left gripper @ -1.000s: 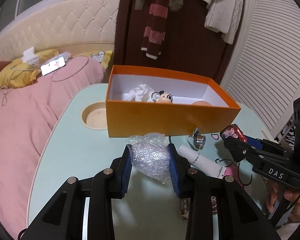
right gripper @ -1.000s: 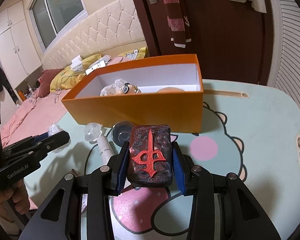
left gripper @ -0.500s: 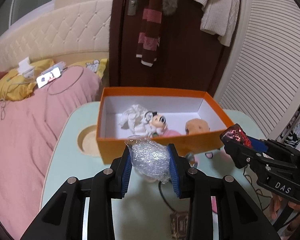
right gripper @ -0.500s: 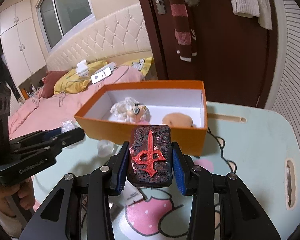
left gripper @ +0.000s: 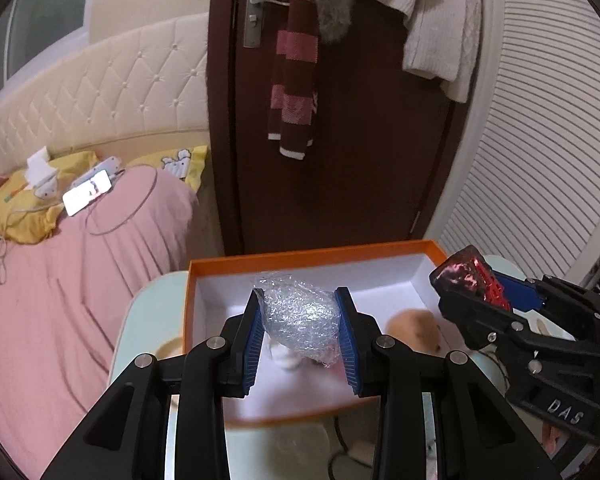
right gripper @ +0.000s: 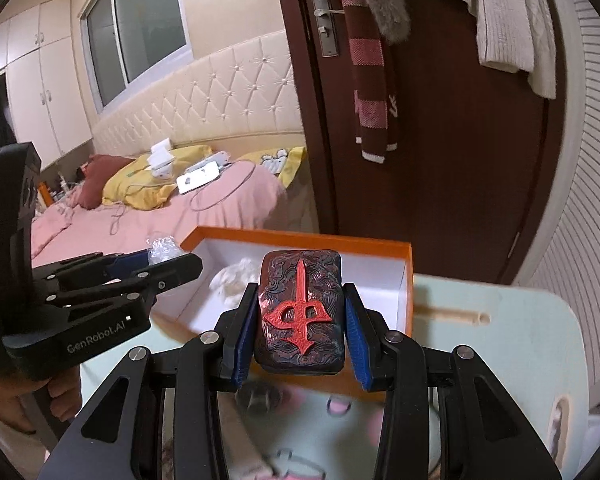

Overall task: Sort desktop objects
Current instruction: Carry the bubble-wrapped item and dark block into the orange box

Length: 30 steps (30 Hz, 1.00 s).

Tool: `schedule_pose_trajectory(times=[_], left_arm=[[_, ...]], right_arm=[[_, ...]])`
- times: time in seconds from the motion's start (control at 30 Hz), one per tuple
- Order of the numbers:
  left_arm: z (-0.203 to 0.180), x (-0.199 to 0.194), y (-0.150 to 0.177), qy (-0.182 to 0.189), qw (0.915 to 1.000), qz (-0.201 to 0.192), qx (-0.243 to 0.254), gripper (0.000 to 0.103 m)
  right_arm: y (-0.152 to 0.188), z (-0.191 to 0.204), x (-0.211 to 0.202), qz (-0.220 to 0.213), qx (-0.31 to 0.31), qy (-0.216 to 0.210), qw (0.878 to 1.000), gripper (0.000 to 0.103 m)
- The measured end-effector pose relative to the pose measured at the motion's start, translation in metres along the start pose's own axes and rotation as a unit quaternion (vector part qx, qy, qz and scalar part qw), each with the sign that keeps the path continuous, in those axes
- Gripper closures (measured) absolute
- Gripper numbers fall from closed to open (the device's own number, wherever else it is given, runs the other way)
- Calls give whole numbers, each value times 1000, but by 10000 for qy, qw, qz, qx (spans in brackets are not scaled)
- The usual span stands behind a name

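Note:
My left gripper (left gripper: 300, 320) is shut on a crumpled wad of clear bubble wrap (left gripper: 300, 318), held over the open orange box (left gripper: 300, 257). A tan plush toy (left gripper: 414, 330) lies inside the box on its white floor. My right gripper (right gripper: 300, 316) is shut on a dark tile with a raised red symbol (right gripper: 300, 312), just above the near wall of the orange box (right gripper: 407, 280). A white fluffy toy (right gripper: 236, 280) shows inside. Each gripper appears in the other's view: the right gripper (left gripper: 476, 280) at the right, the left gripper (right gripper: 160, 260) at the left.
The box stands on a pale green table (right gripper: 500, 340) with cartoon prints and a slot (right gripper: 452, 314). A pink bed (left gripper: 60, 280) with yellow pillows and a phone (left gripper: 87, 196) lies to the left. A dark door (left gripper: 360, 140) hung with a scarf and sweater stands behind.
Both grippers have risen and moved forward from the table surface towards the box, still holding their loads. The box now sits lower and closer in both views.

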State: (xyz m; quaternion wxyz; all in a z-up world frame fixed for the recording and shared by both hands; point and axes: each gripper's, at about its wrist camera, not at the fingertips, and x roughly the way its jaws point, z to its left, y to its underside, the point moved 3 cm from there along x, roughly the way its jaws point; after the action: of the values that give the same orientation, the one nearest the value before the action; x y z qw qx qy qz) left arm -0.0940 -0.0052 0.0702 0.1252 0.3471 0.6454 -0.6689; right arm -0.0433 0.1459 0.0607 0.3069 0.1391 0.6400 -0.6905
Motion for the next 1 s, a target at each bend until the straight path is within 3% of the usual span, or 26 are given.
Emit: schedule_pose_trajectory(times=[0.17, 0.43, 1.0], left_arm=[[1, 24, -4, -43, 9999, 149, 33, 71], [0, 62, 18, 7, 9977, 674, 23, 71], [0, 60, 26, 47, 9976, 675, 145, 70]], right_arm=[[-7, 0, 28, 146, -51, 109, 9998, 62], [5, -8, 65, 593, 78, 188, 9980, 62], [13, -8, 68, 630, 3, 228, 9978, 62]])
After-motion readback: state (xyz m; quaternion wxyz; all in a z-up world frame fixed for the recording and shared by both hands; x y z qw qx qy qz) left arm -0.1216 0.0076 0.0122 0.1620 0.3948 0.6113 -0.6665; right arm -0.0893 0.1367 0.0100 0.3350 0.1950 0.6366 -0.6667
